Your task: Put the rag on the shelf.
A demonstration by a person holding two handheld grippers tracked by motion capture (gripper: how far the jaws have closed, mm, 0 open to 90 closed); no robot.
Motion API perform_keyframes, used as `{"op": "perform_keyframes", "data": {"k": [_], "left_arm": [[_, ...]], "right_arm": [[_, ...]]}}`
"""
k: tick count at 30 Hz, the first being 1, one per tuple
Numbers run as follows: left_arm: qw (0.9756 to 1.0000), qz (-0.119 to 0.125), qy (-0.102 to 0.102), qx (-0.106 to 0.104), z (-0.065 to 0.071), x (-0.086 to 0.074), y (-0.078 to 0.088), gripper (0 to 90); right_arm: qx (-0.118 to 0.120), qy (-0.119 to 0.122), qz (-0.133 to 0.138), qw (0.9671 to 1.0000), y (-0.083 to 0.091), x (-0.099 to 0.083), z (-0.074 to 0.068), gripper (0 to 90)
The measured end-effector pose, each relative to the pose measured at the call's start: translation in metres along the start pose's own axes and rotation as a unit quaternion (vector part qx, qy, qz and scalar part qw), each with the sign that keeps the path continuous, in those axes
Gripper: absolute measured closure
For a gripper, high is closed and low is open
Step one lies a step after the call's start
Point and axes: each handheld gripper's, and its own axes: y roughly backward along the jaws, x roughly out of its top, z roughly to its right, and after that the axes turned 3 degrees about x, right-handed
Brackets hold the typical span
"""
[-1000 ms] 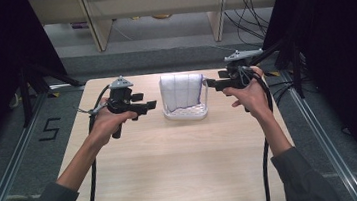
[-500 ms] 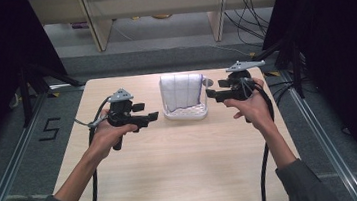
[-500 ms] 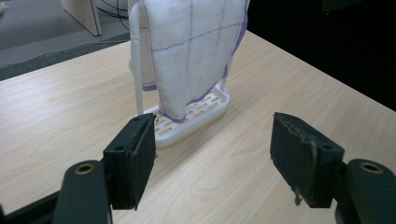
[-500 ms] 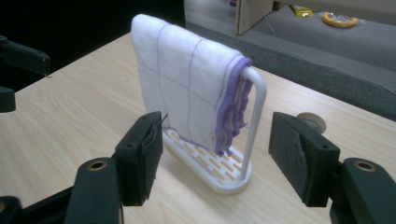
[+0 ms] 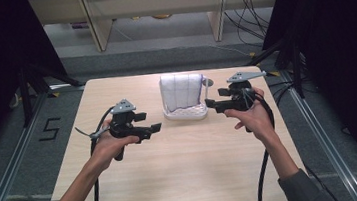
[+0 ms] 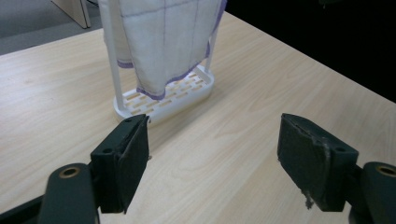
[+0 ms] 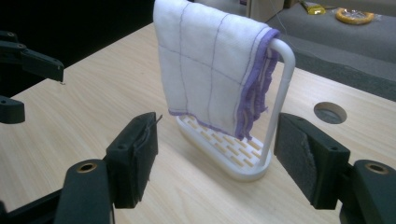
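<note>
My left gripper and my right gripper either side of the white rack with its draped cloth, jaws just widening, nothing between them

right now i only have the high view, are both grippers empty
observer: yes. The left gripper and the right gripper have just been opening, with nothing between the jaws.
operator: what's the rack's base like
observer: the rack base is a white oval tray with rows of slots.
operator: how's the cloth sitting
observer: the cloth is draped over the top rail, with its purple hems layered beside one upright.
</note>
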Motion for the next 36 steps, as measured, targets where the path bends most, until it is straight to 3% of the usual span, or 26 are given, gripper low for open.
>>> {"op": "perform_keyframes", "data": {"k": [2,4,5,6,7,8,13,19,21,22,24,26,29,34,36], "left_arm": [[1.0,0.001,0.001,0.0,0.001,-0.004,0.0,24.3],[1.0,0.0,0.002,-0.004,0.001,-0.007,0.0,24.1],[1.0,0.001,0.002,-0.003,0.001,-0.009,-0.001,24.1],[1.0,0.001,0.002,0.001,0.002,-0.011,0.0,24.1],[1.0,-0.001,0.001,-0.003,0.002,-0.012,0.0,24.1],[1.0,0.0,0.003,-0.001,0.002,-0.014,0.001,24.1],[1.0,-0.003,0.0,-0.004,0.004,-0.021,0.003,24.1],[1.0,-0.003,-0.003,-0.009,0.01,-0.032,0.005,24.1],[0.9999,-0.006,-0.006,-0.012,0.011,-0.035,0.006,24.0],[0.9999,-0.006,-0.006,-0.014,0.012,-0.036,0.006,24.0],[0.9999,-0.006,-0.004,-0.015,0.013,-0.039,0.006,24.0],[0.9998,-0.008,-0.005,-0.017,0.014,-0.042,0.005,24.0],[0.9999,-0.005,-0.003,-0.014,0.015,-0.046,0.006,24.0],[0.9998,-0.007,-0.005,-0.02,0.017,-0.056,0.008,23.9],[0.9998,-0.01,-0.007,-0.017,0.019,-0.062,0.008,23.9]], "right_arm": [[0.0,0.006,0.004,1.0,0.0,-0.002,-0.001,30.0],[0.004,-0.005,-0.005,1.0,0.001,-0.004,-0.005,30.0],[0.008,0.004,0.0,1.0,-0.001,-0.006,-0.005,30.0],[0.009,-0.007,-0.008,0.9999,0.001,-0.007,-0.008,30.0],[0.01,0.006,-0.002,0.9999,0.0,-0.008,-0.007,30.0],[0.012,-0.005,-0.003,0.9999,0.0,-0.01,-0.009,30.0],[0.019,0.003,-0.002,0.9998,0.0,-0.016,-0.012,30.0],[0.017,-0.003,-0.006,0.9998,0.002,-0.027,-0.017,30.0],[0.019,0.008,-0.009,0.9998,0.002,-0.03,-0.017,29.9],[0.024,-0.005,-0.007,0.9997,0.002,-0.031,-0.019,29.8],[0.019,0.005,0.0,0.9998,0.002,-0.034,-0.019,29.9],[0.037,0.003,-0.008,0.9993,0.003,-0.037,-0.019,29.8],[0.026,0.004,-0.001,0.9997,0.002,-0.042,-0.022,29.9],[0.036,-0.003,-0.018,0.9992,0.0,-0.052,-0.026,29.8],[0.032,0.003,-0.012,0.9994,-0.004,-0.057,-0.027,29.8]]}}
